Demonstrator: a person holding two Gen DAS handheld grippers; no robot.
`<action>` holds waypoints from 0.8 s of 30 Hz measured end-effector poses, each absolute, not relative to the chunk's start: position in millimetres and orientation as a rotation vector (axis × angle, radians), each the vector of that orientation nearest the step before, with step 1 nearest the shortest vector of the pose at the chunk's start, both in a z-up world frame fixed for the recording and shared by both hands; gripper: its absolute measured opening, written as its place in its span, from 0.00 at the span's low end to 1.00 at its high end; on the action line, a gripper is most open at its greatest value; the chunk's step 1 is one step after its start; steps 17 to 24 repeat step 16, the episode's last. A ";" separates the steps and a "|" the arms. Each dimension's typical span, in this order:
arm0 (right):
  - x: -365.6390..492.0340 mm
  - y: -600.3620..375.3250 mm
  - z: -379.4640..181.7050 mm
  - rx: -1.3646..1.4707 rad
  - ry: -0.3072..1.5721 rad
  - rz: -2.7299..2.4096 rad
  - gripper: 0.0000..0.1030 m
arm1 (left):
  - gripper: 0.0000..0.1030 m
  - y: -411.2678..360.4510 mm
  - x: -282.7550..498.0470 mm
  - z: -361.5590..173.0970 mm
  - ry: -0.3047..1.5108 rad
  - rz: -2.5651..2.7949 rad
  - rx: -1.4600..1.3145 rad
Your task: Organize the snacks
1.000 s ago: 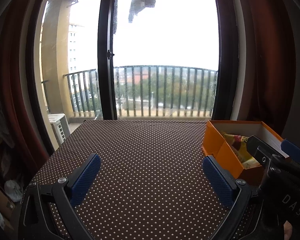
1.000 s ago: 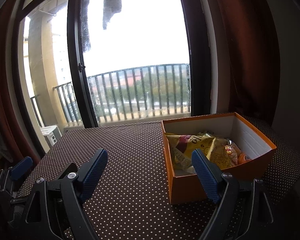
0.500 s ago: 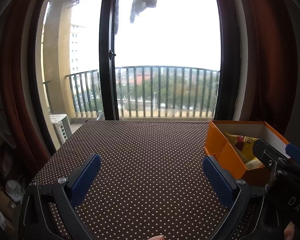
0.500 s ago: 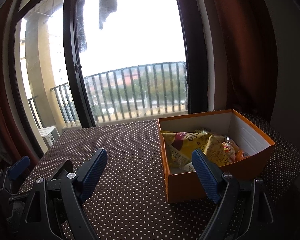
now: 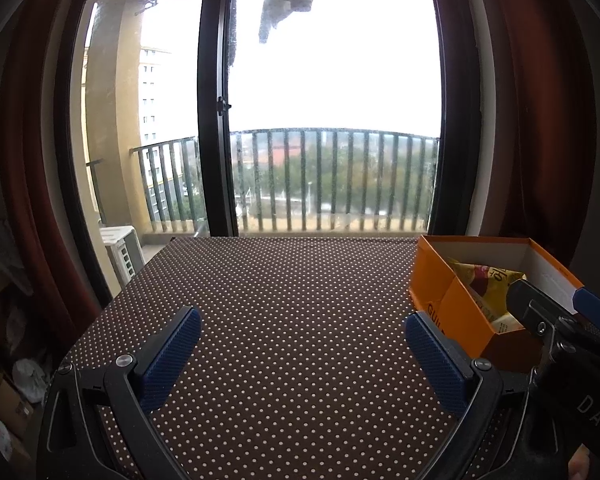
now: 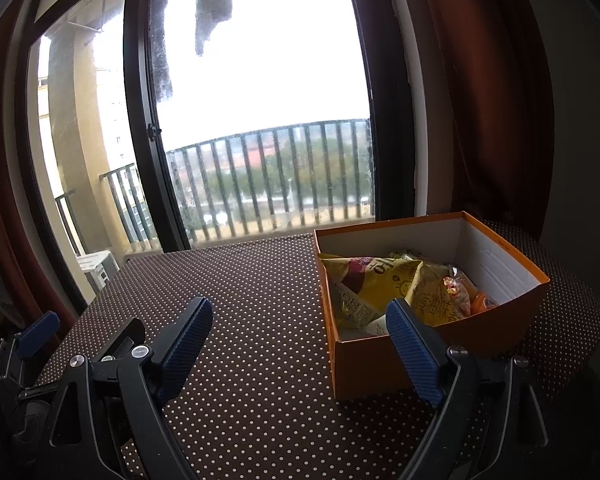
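Orange box [image 6: 380, 364] of snack bags [image 6: 384, 284] just past right gripper [image 6: 300, 340], far right of left gripper [image 5: 303, 344]. Both wide open, holding nothing.

Table [image 6: 260, 280]: stands before the balcony door [image 6: 260, 100]. Box [image 6: 380, 368]: on the table's right side, near the curtain [image 6: 480, 100]. Snack packets [image 6: 384, 284]: inside the box. Railing [image 5: 332, 176]: beyond the door.
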State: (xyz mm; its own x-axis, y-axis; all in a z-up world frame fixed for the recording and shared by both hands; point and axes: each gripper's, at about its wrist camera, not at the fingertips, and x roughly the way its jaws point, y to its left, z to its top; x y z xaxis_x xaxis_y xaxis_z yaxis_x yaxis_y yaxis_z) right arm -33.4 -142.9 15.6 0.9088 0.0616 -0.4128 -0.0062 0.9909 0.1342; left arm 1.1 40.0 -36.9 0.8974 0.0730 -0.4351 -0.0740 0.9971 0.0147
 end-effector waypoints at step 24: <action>-33.8 -146.5 14.6 0.137 0.433 0.033 0.89 | 0.99 37.9 1.6 -38.9 0.454 0.078 -0.001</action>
